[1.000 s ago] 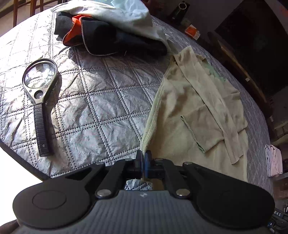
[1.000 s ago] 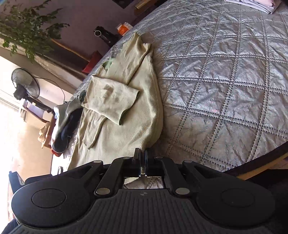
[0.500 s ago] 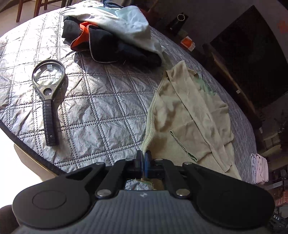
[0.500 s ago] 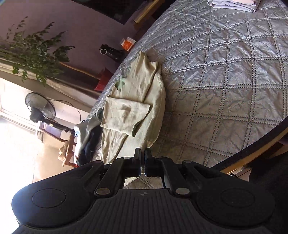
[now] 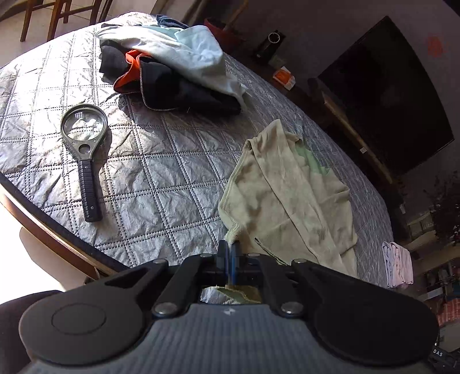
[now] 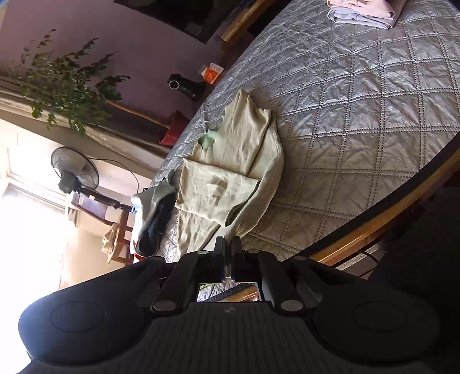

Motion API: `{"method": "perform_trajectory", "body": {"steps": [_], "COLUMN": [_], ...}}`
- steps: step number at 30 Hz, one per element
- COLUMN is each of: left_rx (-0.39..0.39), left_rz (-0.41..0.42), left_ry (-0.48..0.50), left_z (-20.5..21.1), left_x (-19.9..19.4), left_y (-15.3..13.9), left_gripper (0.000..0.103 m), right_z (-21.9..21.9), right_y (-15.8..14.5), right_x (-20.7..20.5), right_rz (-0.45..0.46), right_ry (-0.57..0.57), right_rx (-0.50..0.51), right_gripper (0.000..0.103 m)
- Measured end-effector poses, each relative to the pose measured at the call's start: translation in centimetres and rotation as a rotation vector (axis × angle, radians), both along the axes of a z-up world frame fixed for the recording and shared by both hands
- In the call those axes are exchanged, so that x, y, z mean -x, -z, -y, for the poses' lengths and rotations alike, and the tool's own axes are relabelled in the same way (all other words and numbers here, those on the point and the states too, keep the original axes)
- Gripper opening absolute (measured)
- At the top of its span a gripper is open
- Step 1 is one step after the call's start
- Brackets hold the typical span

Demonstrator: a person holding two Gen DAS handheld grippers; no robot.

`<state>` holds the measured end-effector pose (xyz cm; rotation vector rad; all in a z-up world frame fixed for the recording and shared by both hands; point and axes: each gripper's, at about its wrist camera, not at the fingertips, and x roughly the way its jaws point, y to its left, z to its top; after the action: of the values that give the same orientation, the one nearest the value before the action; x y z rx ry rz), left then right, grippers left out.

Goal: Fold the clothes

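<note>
Shirt (image 5: 287,195) hem sits pinched in both grippers: the left gripper (image 5: 228,253) has its jaws closed on 1 corner of the pale olive cloth, which rises to the fingertips and shows again just behind them, and the right gripper (image 6: 227,250) has its jaws closed on the hem at the other near corner, a thin strip of cloth visible between them. Ahead of both jaws the shirt lies on the quilt (image 5: 161,172), its sleeves folded in over the body, collar end farthest away. Left of the left jaws lies a magnifier (image 5: 84,143); beyond it, well ahead, a pile (image 5: 172,72) of dark and white clothes. Far ahead and right of the right jaws rests a folded stack (image 6: 365,11).
</note>
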<state>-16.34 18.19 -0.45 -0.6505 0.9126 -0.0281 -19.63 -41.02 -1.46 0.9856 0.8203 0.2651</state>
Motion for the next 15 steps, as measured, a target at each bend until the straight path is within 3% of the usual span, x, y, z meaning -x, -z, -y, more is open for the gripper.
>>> {"method": "perform_trajectory", "body": {"steps": [7,15], "left_rx": [0.071,0.060], "left_rz": [0.000,-0.007], "left_ry": [-0.020,-0.022], "left_z": [-0.1,0.8], "left_x": [-1.8,-9.5], "left_y": [-1.2,-2.0], "left_gripper": [0.002,0.002], "right_z": [0.8,1.8], "right_y": [-0.6,-1.4], "right_x": [-0.2,-7.6], "right_rz": [0.018,0.034], "right_ry": [0.045,0.089], "right_rx": [-0.059,-0.096], "right_gripper": [0.003,0.003]}}
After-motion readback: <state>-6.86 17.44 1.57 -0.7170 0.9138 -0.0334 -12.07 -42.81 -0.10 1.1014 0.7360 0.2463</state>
